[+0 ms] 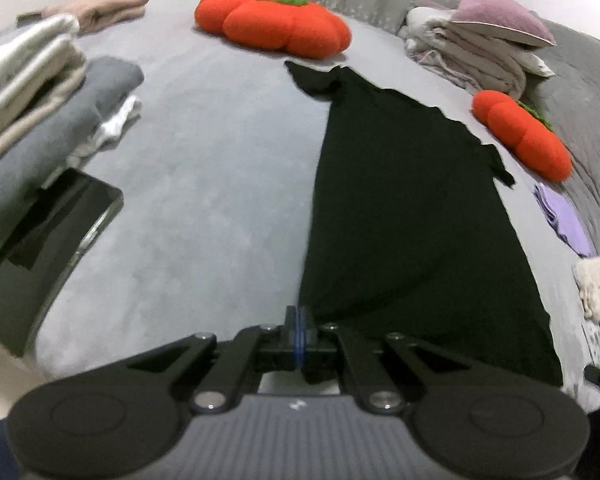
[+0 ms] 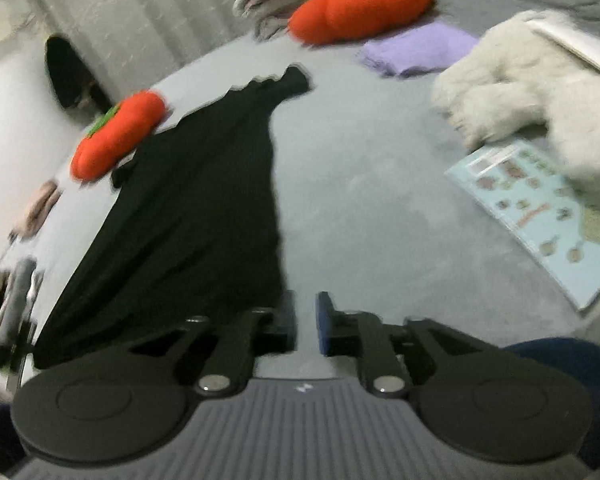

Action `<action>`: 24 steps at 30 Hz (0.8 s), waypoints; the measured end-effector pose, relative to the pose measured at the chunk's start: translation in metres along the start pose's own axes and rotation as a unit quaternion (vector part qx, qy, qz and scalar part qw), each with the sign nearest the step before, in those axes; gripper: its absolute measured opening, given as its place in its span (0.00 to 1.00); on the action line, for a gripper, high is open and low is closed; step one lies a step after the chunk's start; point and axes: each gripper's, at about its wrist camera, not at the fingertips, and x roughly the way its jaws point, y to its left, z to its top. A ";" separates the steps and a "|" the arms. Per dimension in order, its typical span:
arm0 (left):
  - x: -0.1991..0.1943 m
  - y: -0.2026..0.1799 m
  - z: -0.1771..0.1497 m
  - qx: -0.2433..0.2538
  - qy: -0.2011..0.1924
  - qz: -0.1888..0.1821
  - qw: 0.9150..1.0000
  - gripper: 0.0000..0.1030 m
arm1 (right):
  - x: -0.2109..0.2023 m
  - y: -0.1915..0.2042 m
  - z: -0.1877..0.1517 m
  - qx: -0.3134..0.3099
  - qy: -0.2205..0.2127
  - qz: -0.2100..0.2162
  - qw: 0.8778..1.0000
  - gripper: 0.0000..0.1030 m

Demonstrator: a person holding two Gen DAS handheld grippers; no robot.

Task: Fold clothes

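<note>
Left tool (image 1: 299,322) pinched tight on the black garment's (image 1: 404,208) near hem corner; right tool (image 2: 305,320) slightly parted, empty; thin, limp fabric, so grip corners, I'd say.

A black T-shirt (image 1: 412,216) lies flat on the grey bed (image 1: 204,200), running from 6 toward 12 o'clock. The left gripper (image 1: 299,320) at 6 has its jaws pressed together at the shirt's near left hem corner. Orange pumpkin cushions sit at 12 (image 1: 272,22) and 2 (image 1: 524,136). Folded clothes (image 1: 40,120) are stacked at 9, over a dark tablet (image 1: 48,236).
</note>
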 end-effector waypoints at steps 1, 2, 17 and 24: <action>0.005 0.001 0.001 -0.003 0.002 0.003 1.000 0.00 | 0.005 0.004 -0.002 -0.006 0.004 0.001 1.000 0.49; 0.009 0.001 0.002 -0.005 0.004 0.005 1.000 0.00 | 0.011 0.007 -0.005 -0.014 0.007 0.000 1.000 0.49; 0.003 0.005 -0.005 -0.008 0.012 -0.005 1.000 0.00 | -0.027 -0.016 0.001 0.032 -0.040 0.010 0.999 0.02; 0.018 -0.002 -0.014 0.024 0.034 0.032 0.999 0.00 | -0.017 -0.010 -0.007 0.002 -0.022 -0.035 0.999 0.01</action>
